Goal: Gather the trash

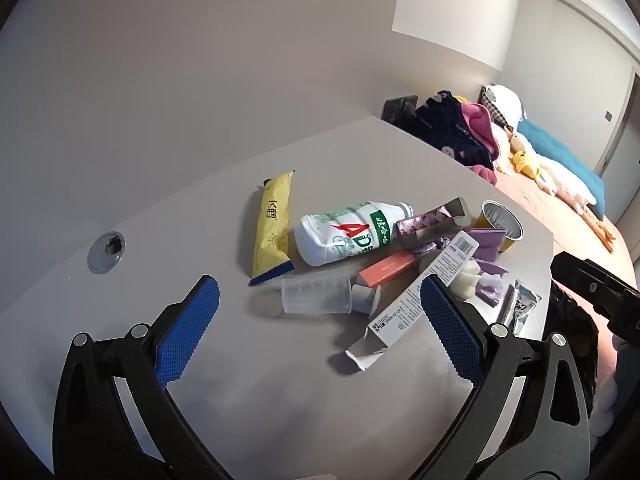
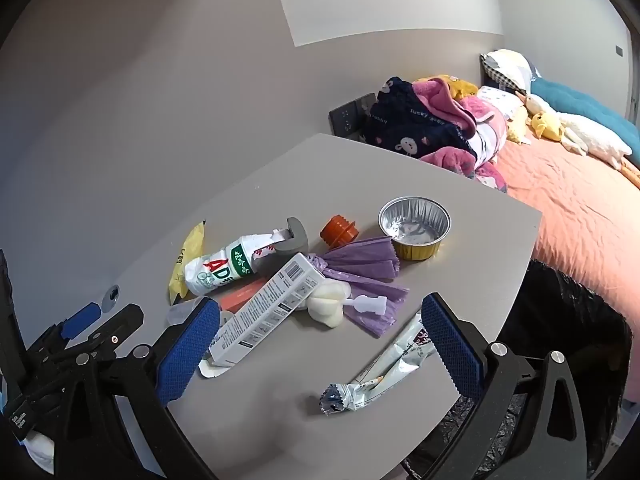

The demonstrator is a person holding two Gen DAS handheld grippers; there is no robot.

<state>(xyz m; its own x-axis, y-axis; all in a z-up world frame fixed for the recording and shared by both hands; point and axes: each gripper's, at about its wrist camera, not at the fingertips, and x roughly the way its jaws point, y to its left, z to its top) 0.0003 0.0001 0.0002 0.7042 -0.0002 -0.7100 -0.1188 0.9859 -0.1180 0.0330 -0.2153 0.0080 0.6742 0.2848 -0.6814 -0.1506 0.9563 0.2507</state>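
Note:
Trash lies in a heap on the grey table (image 1: 280,400): a yellow wrapper (image 1: 272,226), a white AD bottle (image 1: 344,230), a clear plastic cup (image 1: 316,294), a long white carton (image 2: 268,310), a purple bag (image 2: 368,272), a foil cup (image 2: 415,227), an orange cap (image 2: 339,232) and a silver wrapper (image 2: 380,372). My left gripper (image 1: 318,322) is open above the table, just short of the clear cup and carton. My right gripper (image 2: 320,344) is open, the silver wrapper between its fingers and slightly ahead.
A black-lined bin (image 2: 560,320) sits beyond the table's right edge. A bed (image 2: 580,216) with clothes and plush toys lies behind. A cable hole (image 1: 106,251) is in the table at left. The wall runs along the table's far side.

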